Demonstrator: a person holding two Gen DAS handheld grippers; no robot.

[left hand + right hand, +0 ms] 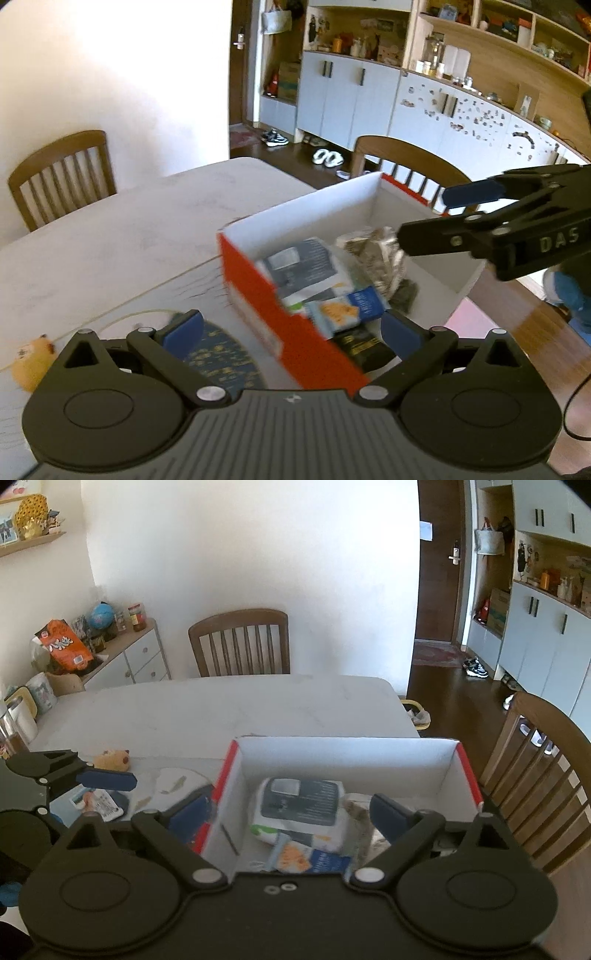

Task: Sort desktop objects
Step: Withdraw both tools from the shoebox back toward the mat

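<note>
On the desk (221,709) stands the red-and-white box (258,295) holding packets and a tissue pack (299,805), while the left hand-held gripper (291,332) and right hand-held gripper (288,812) both hover over it, jaws apart and empty.

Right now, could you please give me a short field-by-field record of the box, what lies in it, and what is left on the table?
container: red and white box, open top
in box: wipes pack, blue snack packet, crumpled wrapper, dark packet
left on table: plush toy, calculator, blue patterned mat
left tool: open, empty
right tool: open, empty
</note>
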